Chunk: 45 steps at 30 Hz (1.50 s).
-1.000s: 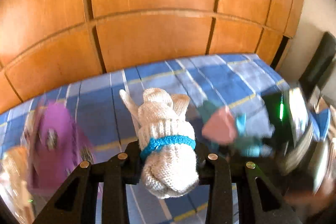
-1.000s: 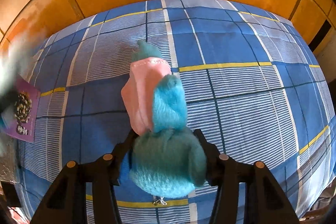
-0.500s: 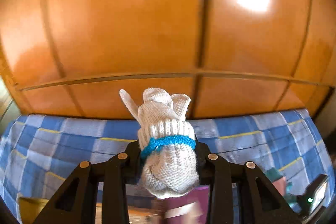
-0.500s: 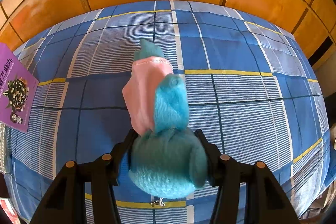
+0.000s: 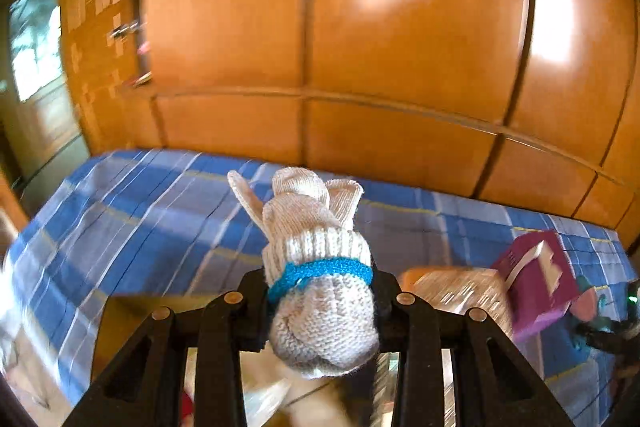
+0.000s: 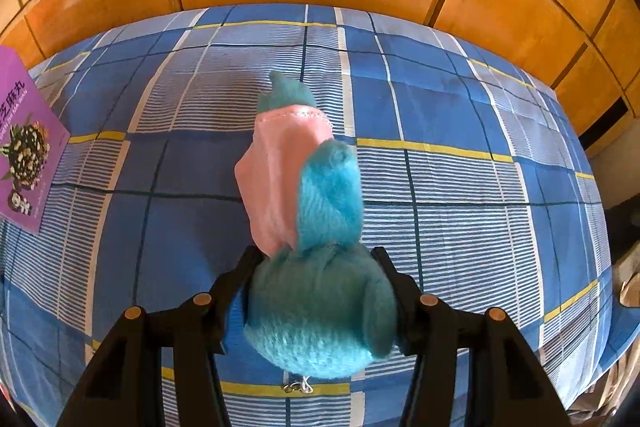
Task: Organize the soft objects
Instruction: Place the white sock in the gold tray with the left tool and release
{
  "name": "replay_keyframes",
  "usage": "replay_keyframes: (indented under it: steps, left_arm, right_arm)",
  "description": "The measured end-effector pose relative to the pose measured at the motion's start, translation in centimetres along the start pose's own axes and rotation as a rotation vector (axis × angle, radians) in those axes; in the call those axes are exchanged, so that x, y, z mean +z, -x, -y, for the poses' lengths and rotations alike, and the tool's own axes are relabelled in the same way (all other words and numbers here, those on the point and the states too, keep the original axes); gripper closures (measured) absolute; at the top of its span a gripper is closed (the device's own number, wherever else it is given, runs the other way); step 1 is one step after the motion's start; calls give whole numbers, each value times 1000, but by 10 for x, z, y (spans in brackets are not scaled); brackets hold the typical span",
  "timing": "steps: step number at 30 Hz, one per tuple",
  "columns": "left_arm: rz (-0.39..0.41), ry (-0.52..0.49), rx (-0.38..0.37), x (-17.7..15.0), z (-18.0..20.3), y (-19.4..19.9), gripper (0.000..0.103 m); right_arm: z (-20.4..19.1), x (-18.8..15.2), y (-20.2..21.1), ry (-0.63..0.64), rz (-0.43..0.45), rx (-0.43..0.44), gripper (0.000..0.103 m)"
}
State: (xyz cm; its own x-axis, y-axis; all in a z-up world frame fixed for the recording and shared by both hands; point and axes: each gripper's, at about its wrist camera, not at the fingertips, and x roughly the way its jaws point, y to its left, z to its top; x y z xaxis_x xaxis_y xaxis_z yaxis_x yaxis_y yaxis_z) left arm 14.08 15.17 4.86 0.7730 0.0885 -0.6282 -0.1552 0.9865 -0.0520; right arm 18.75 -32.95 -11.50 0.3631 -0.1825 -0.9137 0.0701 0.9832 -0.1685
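My left gripper [image 5: 320, 303] is shut on a rolled cream knit glove [image 5: 316, 267] with a blue band, held above the blue plaid bedspread [image 5: 132, 211]. Its fingers poke out ahead of the jaws. In the right wrist view my right gripper [image 6: 316, 291] is shut on a teal plush toy [image 6: 320, 303] with a pink garment [image 6: 280, 179], hanging over the bedspread [image 6: 460, 187]. The same toy and the right gripper show small at the far right edge of the left wrist view, blurred.
A purple box [image 5: 540, 283] and a tan packet [image 5: 460, 291] lie right of the glove. The purple box [image 6: 24, 147] also shows at the left edge of the right wrist view. Orange wooden cabinet doors [image 5: 360, 47] rise behind the bed. Blurred clutter lies below the left jaws.
My left gripper swung leftward with the glove: the purple box slid from the left of its view to the right, and a window came into view. The right gripper hardly moved.
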Motion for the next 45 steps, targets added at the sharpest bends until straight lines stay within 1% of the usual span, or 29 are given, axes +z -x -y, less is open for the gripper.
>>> replay_keyframes:
  steps: [3,9,13,17,22,25,29,31,33,37,39,45]
  left_arm:
    - [0,33,29,-26,-30,16,67]
    - [-4,100,83,-81,-76,48,67]
    - [-32,155,125,-113,-104,59,67]
    - [-75,193,159,-140,-125,58,67]
    - [-135,216,154,-169,-133,48,67]
    - [-166,205,152,-177,-129,38,67]
    - [-167,163,183,-179,-121,32,62]
    - [-162,132,203,-180,-116,30,58]
    - [-157,123,205,-180,-114,30,54]
    - [-141,102,212,-180,-110,34,53]
    - [-132,95,212,-178,-108,36,51]
    - [-87,84,213,-171,-105,48,50]
  right_arm:
    - [-3,-1,0,18,6,-12,47]
    - [-5,-2,0,32,12,-28,47]
    - [-8,-3,0,44,17,-39,47]
    - [-11,-3,0,66,26,-59,47]
    - [-13,-4,0,75,31,-72,47]
    - [-15,-5,0,81,32,-84,47]
    - [-18,-6,0,91,34,-100,47]
    - [-18,-5,0,89,33,-101,47]
    - [-18,-6,-1,87,32,-102,47]
    - [-18,-5,-1,86,34,-104,46]
    - [-19,-5,-1,89,35,-107,46]
    - [-21,-6,-1,109,46,-120,45]
